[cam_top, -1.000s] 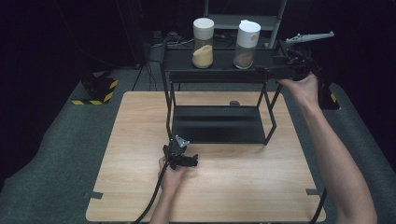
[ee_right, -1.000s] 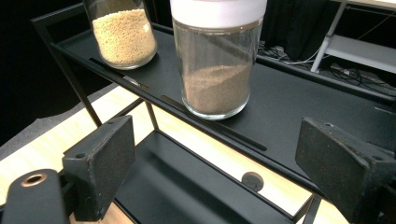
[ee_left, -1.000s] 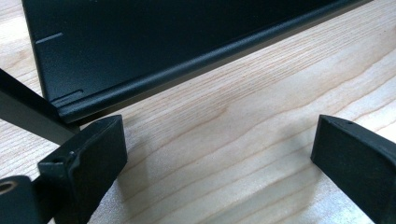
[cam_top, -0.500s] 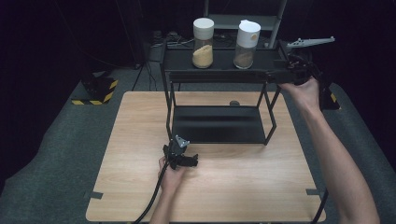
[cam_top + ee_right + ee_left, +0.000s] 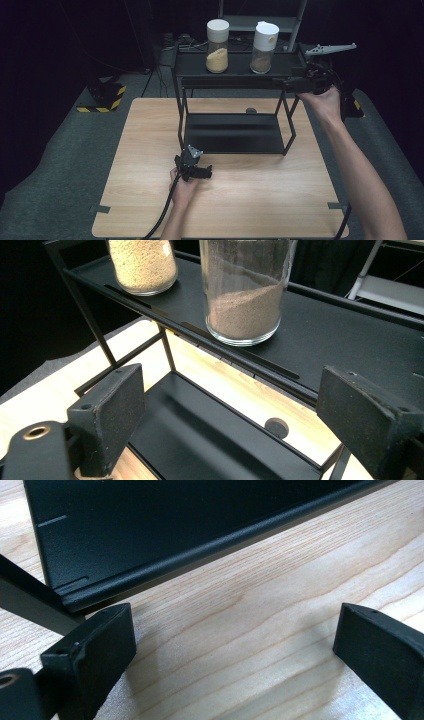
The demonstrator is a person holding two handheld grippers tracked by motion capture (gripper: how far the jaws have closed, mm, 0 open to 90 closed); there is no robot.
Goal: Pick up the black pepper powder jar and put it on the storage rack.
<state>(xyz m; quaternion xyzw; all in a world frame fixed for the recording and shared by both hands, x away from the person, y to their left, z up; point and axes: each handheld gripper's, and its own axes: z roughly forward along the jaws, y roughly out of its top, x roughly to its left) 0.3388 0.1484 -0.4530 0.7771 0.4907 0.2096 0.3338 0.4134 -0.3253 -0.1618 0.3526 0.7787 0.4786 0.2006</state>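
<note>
A black two-tier rack [image 5: 235,62] stands on the wooden table [image 5: 260,200]. Its top shelf [image 5: 340,335] carries a white-lidded jar of yellow grain [image 5: 217,46] [image 5: 142,265] and a jar of brown powder [image 5: 263,47] [image 5: 245,295]. My right gripper [image 5: 286,84] [image 5: 232,390] is held at the right end of the top shelf, open, aimed along it, with the brown jar a little beyond the jaws. My left gripper [image 5: 204,173] [image 5: 235,625] rests low over the table, open and empty, just before the front left corner of the bottom shelf [image 5: 175,535].
A small dark disc [image 5: 250,110] [image 5: 276,427] lies on the table behind the rack. On the floor at the left sits a yellow-and-black striped block [image 5: 102,96]. A grey metal stand [image 5: 260,22] rises behind the rack. Bare wood spreads in front.
My right gripper has sunk slightly and edged left toward the top shelf's right end. The left gripper and both jars have stayed put.
</note>
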